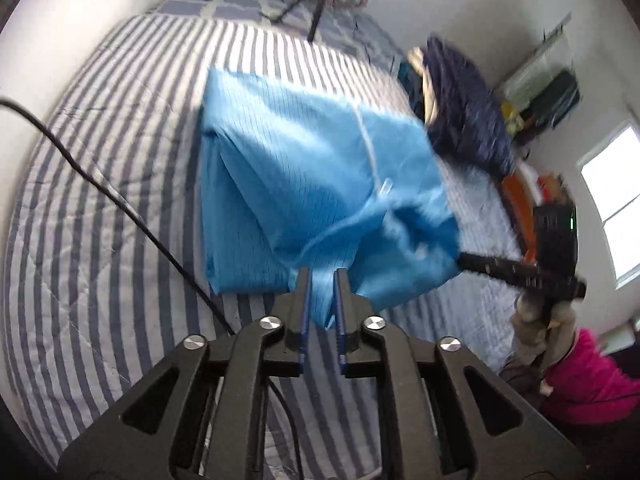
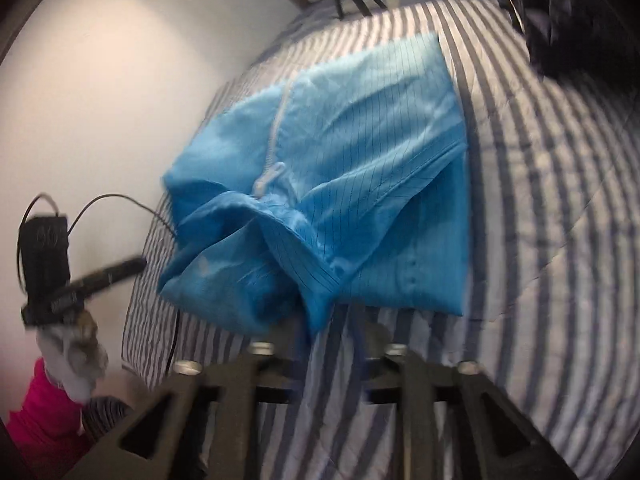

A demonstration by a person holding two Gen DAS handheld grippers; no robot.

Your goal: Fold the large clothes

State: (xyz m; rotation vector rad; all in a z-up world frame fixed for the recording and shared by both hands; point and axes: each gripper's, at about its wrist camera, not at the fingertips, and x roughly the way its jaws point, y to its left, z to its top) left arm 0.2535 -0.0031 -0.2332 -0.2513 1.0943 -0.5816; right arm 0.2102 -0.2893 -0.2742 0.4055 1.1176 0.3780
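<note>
Left wrist view shows my left gripper [image 1: 322, 276] pinched on a fold of the blue garment [image 1: 288, 168], the cloth running straight down between the two pads with barely any gap. The rest of the garment spreads ahead of that gripper on the striped bed [image 1: 100, 208], already doubled into a rough block, with its near edge lifted off the cover where I hold it. Off to the right of this gripper, my right gripper reaches in at the garment's far corner, blurred.

From the right wrist, my right gripper [image 2: 326, 320] has a hanging point of the garment [image 2: 360, 152] between its fingers. The jaws look partly apart, and the blur there is heavy, so I cannot tell whether the pads are pressing on the cloth or just framing it. My left gripper [image 2: 120, 268] shows at the left, beside the garment's edge.

Handling, as I judge it: this is thin, light, slightly slick woven fabric with a zipper [image 2: 276, 128] down the front. It sags and billows wherever it is unsupported, so it will not keep a crease on its own, and a shallow pinch could slide out. I would take hold at the doubled hems or the seam at a corner, where several layers give the pads something to bite, and stay off the zipper, which is lumpy and would tilt the grip. Both corners should be taken at matching spots so the fold lands square.
</note>
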